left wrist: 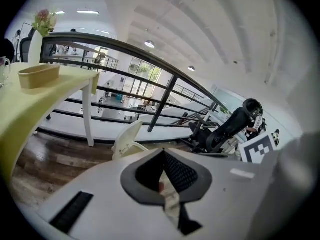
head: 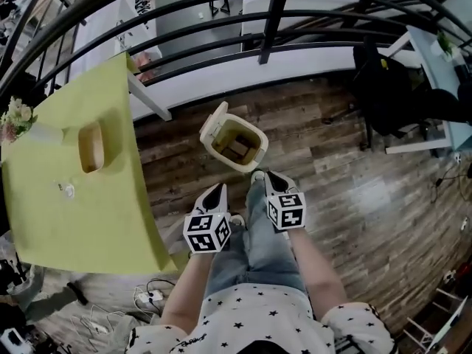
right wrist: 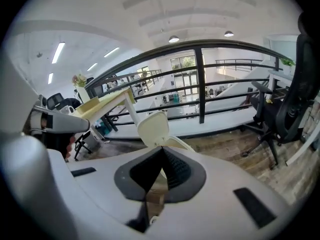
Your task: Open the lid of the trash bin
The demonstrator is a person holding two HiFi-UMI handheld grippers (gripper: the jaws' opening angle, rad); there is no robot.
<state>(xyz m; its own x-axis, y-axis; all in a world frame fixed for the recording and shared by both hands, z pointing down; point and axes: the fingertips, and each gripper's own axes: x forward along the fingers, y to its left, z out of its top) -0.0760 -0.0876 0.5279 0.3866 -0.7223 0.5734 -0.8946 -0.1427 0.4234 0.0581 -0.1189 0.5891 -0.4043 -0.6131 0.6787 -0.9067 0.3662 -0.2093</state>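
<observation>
Lid up, both grippers clenched and empty

Table (head: 66,220) sits on the far left under a yellow-green cloth, with a wooden tray (head: 91,146) on it and flowers (head: 16,115) at its far corner. Moving in, the left gripper (head: 218,190) hovers above the wooden floor, close to the person's knee. Its own view shows the left gripper (left wrist: 164,154) with its jaws pressed tip to tip and nothing caught between them.

Centre stage now: the trash bin (head: 258,147) stands on the floor just ahead of both tools, between the table leg and the black railing (head: 221,21). Its lid (head: 215,118) is tipped upright at the back-left edge, and the mouth lies wide open. From the left tool the lid (left wrist: 127,136) rises just past the jaw tips.

On to the right gripper (head: 259,175), poised just beside the bin's near rim; contact cannot be made out. In its own view the right gripper (right wrist: 161,149) is closed too, jaws meeting at a point, gripping nothing, the raised lid (right wrist: 154,128) directly beyond. Far right, a black office chair (head: 383,87) stands well apart.
</observation>
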